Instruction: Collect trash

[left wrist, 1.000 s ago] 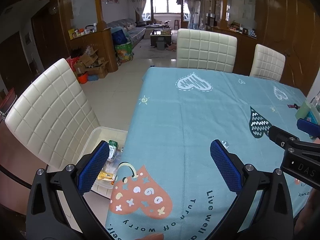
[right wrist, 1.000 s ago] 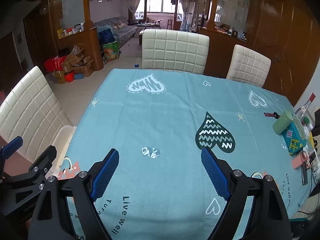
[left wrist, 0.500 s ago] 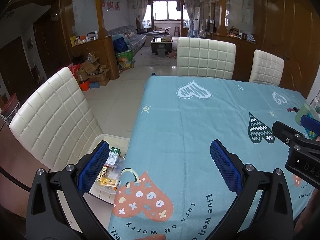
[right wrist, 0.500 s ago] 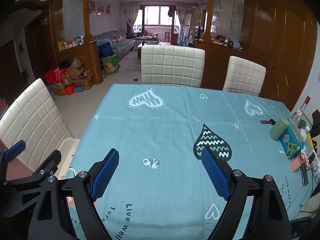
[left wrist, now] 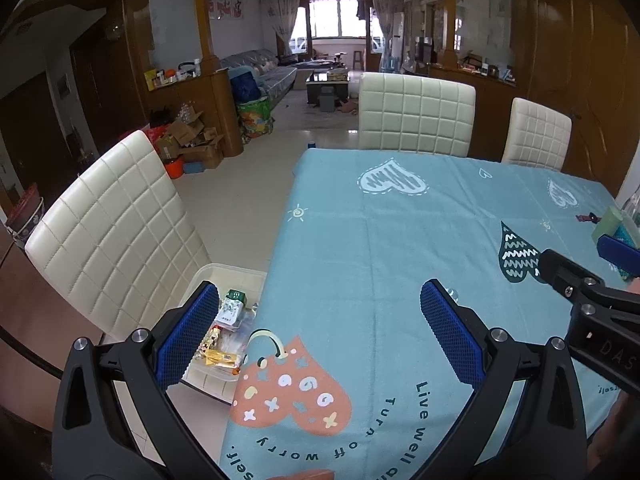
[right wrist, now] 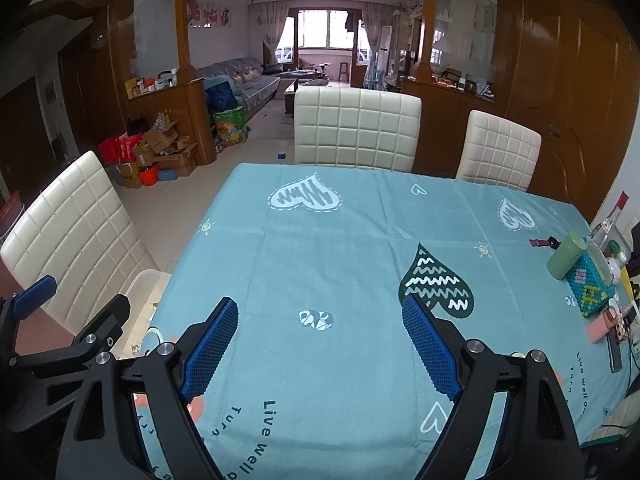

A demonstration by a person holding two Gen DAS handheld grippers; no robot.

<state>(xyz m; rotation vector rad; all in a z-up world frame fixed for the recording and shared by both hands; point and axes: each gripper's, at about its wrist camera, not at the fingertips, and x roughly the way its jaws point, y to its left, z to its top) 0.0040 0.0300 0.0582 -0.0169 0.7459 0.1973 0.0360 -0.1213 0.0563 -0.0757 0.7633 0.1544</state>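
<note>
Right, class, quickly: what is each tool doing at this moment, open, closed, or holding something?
Left tool: open, holding nothing.
Right tool: open, holding nothing.

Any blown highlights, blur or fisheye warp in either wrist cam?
Left wrist: far window blown white, black corners, chair bowed, tablecloth sharp and evenly lit. Right wrist: same window glare, pillars curve, no motion blur.
</note>
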